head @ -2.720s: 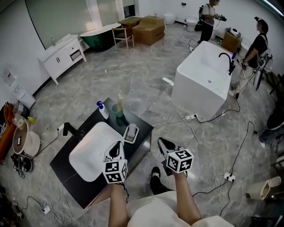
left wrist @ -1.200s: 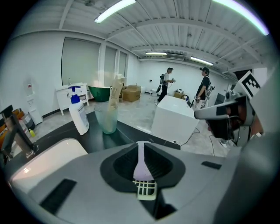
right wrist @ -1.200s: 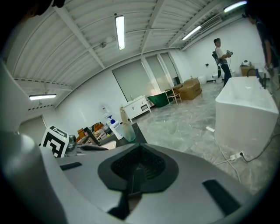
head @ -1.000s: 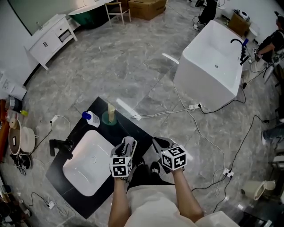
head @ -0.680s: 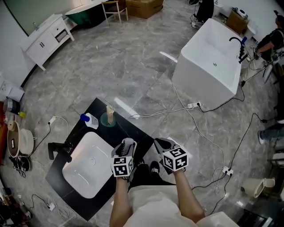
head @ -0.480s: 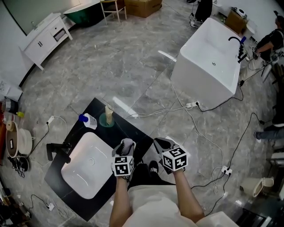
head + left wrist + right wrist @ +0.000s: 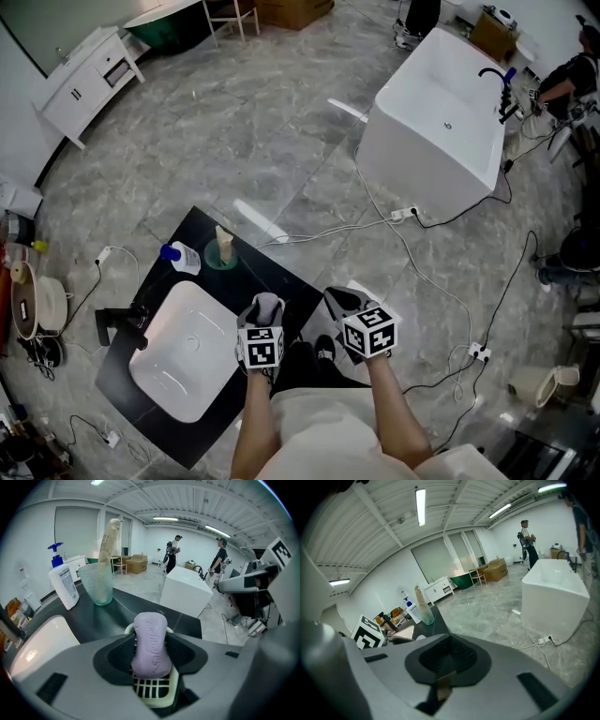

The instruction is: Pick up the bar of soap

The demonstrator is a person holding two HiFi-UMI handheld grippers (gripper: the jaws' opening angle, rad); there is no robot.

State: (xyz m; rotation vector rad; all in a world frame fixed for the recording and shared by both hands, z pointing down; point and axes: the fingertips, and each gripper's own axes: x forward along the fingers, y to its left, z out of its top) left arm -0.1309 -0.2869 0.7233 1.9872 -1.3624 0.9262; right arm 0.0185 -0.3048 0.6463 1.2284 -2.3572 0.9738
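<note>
The left gripper's (image 7: 150, 660) jaws have just been opening and now stand wide apart, with the bar of soap (image 7: 150, 641) between them. A dark pad sits close on each long side, though it is hard to tell whether either one already touches. The soap is a lilac oval with rounded edges, lying lengthwise along the jaws on a pale slotted soap dish (image 7: 151, 693).

It is probably light and firm but smooth, and slick if damp, so a pinch on the curved ends could squirt it out. The surer hold is likely across its long sides at mid-length, squeezed gently so the dish is not dragged along.

The dish rests on the dark surface (image 7: 105, 620), with a white basin (image 7: 37, 644) to its left. A ribbed tumbler (image 7: 97, 585) and a pump bottle (image 7: 63, 585) stand farther back. The right gripper (image 7: 446, 663) hangs off to the side with its jaws closed together on nothing.
</note>
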